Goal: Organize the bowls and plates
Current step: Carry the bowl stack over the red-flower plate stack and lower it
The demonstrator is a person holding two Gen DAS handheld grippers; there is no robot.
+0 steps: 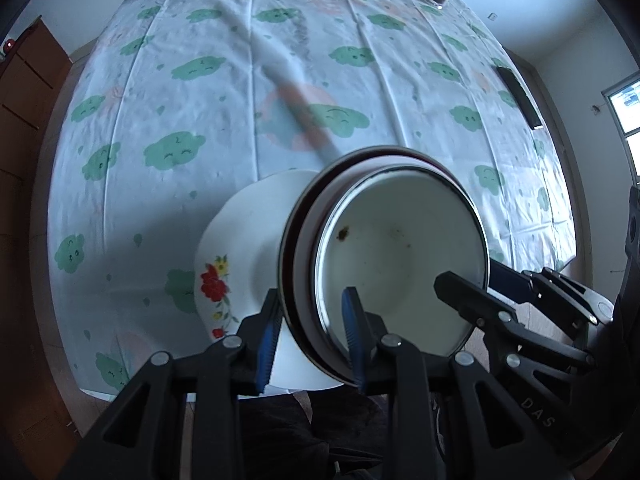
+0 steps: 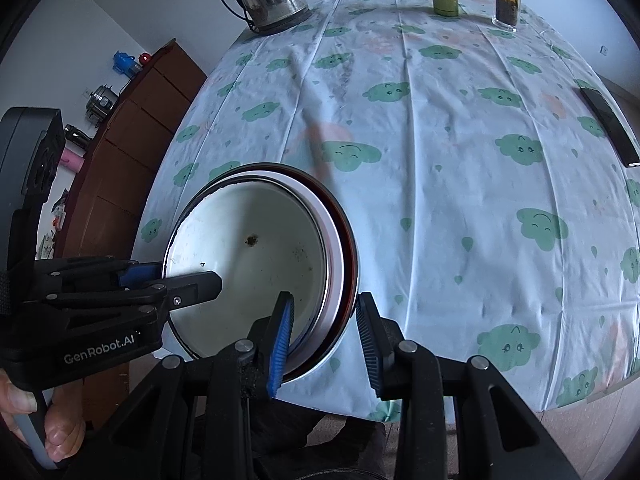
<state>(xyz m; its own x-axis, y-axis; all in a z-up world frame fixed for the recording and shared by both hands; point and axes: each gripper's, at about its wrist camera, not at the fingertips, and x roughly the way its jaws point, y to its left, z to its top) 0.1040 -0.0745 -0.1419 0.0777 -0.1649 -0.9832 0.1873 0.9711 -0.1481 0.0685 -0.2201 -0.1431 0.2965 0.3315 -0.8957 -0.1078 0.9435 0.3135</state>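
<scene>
Both grippers, left (image 1: 310,334) and right (image 2: 326,330), clamp the bowl stack's (image 1: 384,248) rim at nine and three o'clock, sharing its weight above the worktop (image 2: 440,160).

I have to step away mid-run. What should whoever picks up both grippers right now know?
Left gripper: jaws shut on the near-left rim of the nested bowl stack.
Right gripper: jaws shut on the stack's rim on the opposite side.
The stack, a white enamel bowl inside dark-rimmed ones, is held between both grippers, above the near edge of the table.
A floral plate lies beneath the stack on the left.
Done: bowls nested.
Left: probably set the stack down; keep both grips even.
</scene>
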